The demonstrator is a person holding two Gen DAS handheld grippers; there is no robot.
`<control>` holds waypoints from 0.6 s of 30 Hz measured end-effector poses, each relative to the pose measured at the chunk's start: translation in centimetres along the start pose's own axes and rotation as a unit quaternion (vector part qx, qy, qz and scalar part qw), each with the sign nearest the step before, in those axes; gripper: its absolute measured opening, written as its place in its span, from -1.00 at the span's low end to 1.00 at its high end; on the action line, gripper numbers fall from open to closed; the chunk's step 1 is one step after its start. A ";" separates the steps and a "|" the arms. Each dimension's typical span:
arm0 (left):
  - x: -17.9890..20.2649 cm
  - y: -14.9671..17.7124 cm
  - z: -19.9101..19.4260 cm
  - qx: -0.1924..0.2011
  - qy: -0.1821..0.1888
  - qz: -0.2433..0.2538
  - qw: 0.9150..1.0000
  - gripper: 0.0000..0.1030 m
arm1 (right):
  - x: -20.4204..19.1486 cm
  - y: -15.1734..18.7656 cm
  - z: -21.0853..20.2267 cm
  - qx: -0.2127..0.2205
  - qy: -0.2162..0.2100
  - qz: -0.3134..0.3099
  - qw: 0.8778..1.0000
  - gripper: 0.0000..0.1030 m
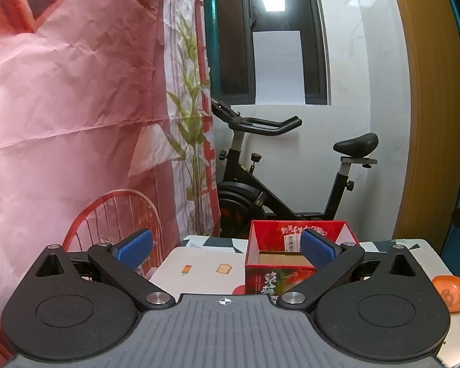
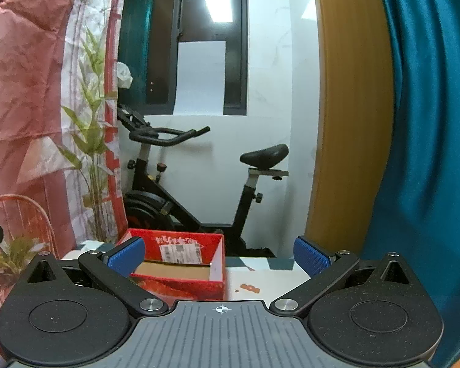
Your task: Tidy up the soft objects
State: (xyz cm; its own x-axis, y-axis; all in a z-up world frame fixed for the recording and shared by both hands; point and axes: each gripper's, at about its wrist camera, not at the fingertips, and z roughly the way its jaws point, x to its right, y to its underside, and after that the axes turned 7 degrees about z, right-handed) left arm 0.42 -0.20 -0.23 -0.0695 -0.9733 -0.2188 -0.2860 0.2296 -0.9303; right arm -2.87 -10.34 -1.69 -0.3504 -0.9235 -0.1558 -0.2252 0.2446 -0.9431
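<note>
A red open cardboard box (image 1: 291,245) stands on the table with its brown floor showing and nothing visible inside; it also shows in the right wrist view (image 2: 181,263). An orange soft toy (image 1: 450,293) lies on the table at the right edge of the left wrist view. My left gripper (image 1: 227,250) is open and empty, held above the table in front of the box. My right gripper (image 2: 219,256) is open and empty, with the box behind its left finger.
The table has a white cloth (image 1: 199,270) with small printed pictures. A black exercise bike (image 1: 260,184) stands behind the table by the white wall. A pink printed curtain (image 1: 76,107) hangs on the left. A teal curtain (image 2: 429,122) and a wooden door frame (image 2: 346,122) are on the right.
</note>
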 end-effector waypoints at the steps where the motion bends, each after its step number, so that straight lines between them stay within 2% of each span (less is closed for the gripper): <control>1: 0.0 0.0 0.1 -0.002 0.000 0.000 1.000 1.00 | 0.0 0.0 0.1 -0.002 0.001 0.000 1.000 0.99; 18: -0.4 0.0 1.0 -0.017 -0.001 -0.007 1.000 1.00 | -0.3 0.3 0.9 -0.018 0.008 -0.003 1.000 0.99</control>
State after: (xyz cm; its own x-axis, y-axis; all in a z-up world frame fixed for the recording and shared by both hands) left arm 1.39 0.23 -0.41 -0.0628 -0.9765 -0.2062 -0.3198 0.2154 -0.9227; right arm -1.99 -10.29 -2.17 -0.3637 -0.9200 -0.1459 -0.2600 0.2507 -0.9325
